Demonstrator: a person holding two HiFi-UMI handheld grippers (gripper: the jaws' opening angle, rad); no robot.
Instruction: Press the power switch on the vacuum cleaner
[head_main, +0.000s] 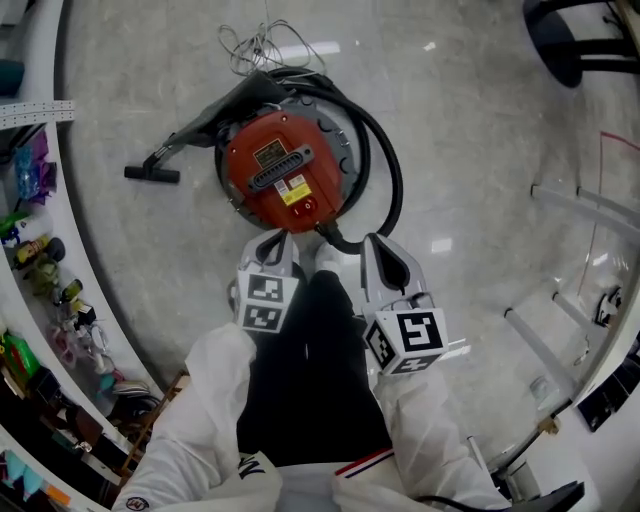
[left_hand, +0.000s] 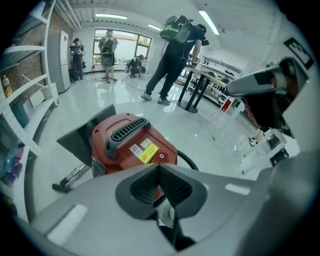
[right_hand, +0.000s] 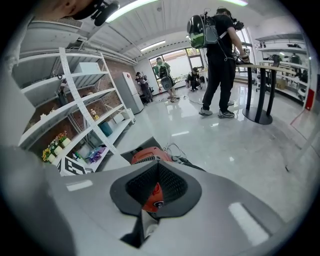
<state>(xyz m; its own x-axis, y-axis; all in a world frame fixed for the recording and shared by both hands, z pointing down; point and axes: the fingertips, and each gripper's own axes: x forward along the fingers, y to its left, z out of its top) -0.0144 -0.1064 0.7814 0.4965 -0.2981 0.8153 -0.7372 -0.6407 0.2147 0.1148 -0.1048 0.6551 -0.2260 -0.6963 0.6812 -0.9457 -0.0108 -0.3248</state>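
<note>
1. Head view. The vacuum (head_main: 285, 165) sits on the floor (head_main: 480, 150), straight ahead of the person. The hose (head_main: 388, 165) loops round its right side. The switch (head_main: 308, 207) is the small red button on the near edge, beside the yellow label. The left gripper (head_main: 274, 242) has its tip just short of that near edge. The right gripper (head_main: 373, 243) is near the hose root, clear of the body.
2. Left gripper view. The left gripper (left_hand: 159, 167) is clenched, pads meeting, with nothing between them. The vacuum (left_hand: 127, 142) lies just beyond, and the switch (left_hand: 161, 156) is just above the jaw tips, untouched.
3. Right gripper view. The right gripper (right_hand: 157, 165) is also clenched and empty. The vacuum (right_hand: 149, 154) shows past it, farther off.
4. Judgement: this is the approach step, and the press is not yet made. The left gripper looks better placed. The next move calls for its closed tip to go down and forward onto the switch with a short, firm push, avoiding the label.
</note>
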